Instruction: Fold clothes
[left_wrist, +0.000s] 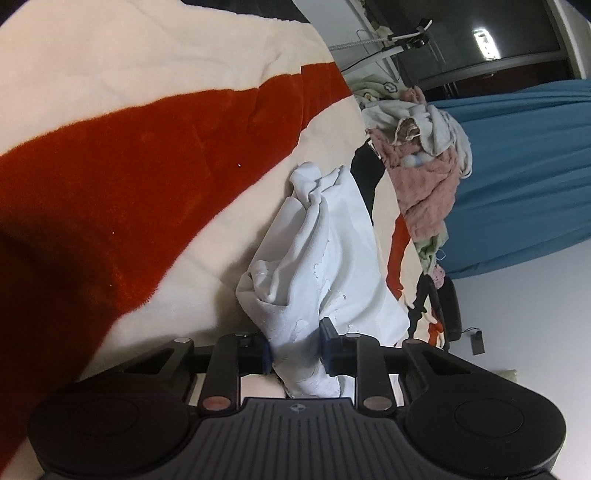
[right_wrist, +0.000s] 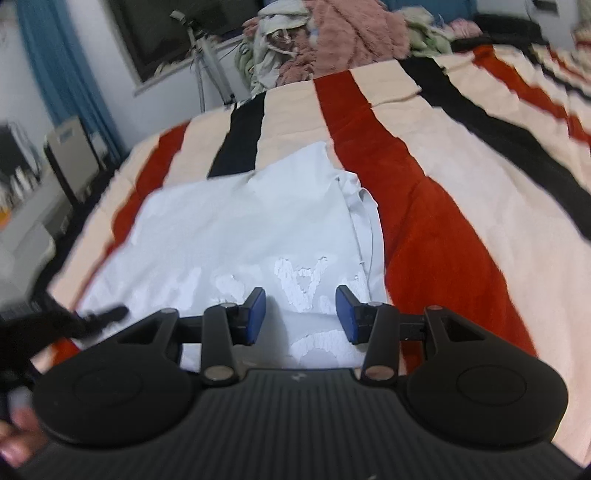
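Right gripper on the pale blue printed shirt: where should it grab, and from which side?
Judging by its pose, the pale blue printed shirt lies mostly flat on the striped red, cream and black blanket, so its middle offers no lip. The right gripper is open above the print. Probably best to take the bunched edge on its right, coming from the right side, low along the blanket. The left gripper already clamps another part.

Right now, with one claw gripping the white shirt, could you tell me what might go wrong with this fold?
1. The left claw pinches a thick, bunched wad of the shirt, so layers may slip out or drag unevenly and crease the fold.
2. The right claw hangs open over the shirt's print, holding nothing; a pull from the left could slide the whole shirt across the blanket.
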